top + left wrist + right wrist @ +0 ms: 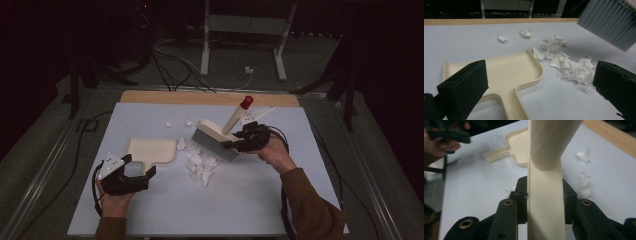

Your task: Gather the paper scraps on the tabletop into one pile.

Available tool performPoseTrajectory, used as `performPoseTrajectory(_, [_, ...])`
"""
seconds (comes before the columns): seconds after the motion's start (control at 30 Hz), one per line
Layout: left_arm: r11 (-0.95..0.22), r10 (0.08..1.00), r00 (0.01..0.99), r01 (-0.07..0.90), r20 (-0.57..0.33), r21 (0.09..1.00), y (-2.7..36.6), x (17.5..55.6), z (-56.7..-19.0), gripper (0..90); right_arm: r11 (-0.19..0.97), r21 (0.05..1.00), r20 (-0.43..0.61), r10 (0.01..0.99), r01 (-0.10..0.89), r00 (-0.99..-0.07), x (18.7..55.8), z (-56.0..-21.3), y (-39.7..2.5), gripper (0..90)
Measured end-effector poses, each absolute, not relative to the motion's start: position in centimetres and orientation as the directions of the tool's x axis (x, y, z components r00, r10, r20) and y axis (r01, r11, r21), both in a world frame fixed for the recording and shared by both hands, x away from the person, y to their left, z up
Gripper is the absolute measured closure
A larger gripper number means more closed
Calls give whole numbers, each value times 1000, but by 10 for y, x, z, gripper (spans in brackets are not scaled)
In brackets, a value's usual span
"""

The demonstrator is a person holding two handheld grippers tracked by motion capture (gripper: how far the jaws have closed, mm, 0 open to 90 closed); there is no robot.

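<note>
Right hand-held gripper (239,141) clamped on the brush (216,142) handle near the head, bristles above the paper scraps (200,165) (light, easily scattered). Left hand-held gripper (137,165), jaws apart, nears the rigid dustpan (150,150) handle on the worktop (250,200).

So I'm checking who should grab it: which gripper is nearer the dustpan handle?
Left. The left gripper hangs open around the dustpan handle; the right gripper holds the brush beyond the paper scraps.

High view looks down; both claw-mounted views closely share the dustpan (499,72).
</note>
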State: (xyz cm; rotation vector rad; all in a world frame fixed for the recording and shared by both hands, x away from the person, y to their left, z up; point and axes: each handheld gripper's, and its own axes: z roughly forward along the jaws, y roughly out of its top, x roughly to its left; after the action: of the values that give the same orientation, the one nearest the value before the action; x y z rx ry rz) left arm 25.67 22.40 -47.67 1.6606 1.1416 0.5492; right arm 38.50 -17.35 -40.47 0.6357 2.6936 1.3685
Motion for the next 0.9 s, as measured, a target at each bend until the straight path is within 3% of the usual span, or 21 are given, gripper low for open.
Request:
performPoseTrajectory(0.43, [-44, 880, 442, 443, -176, 895, 225, 255, -484, 5, 512, 777, 85, 490, 366, -868, 417, -402, -165, 678])
performPoseTrajectory(0.9, [-38, 884, 432, 449, -179, 893, 229, 256, -486, 5, 556, 749, 8, 536, 360, -844, 441, -413, -150, 679])
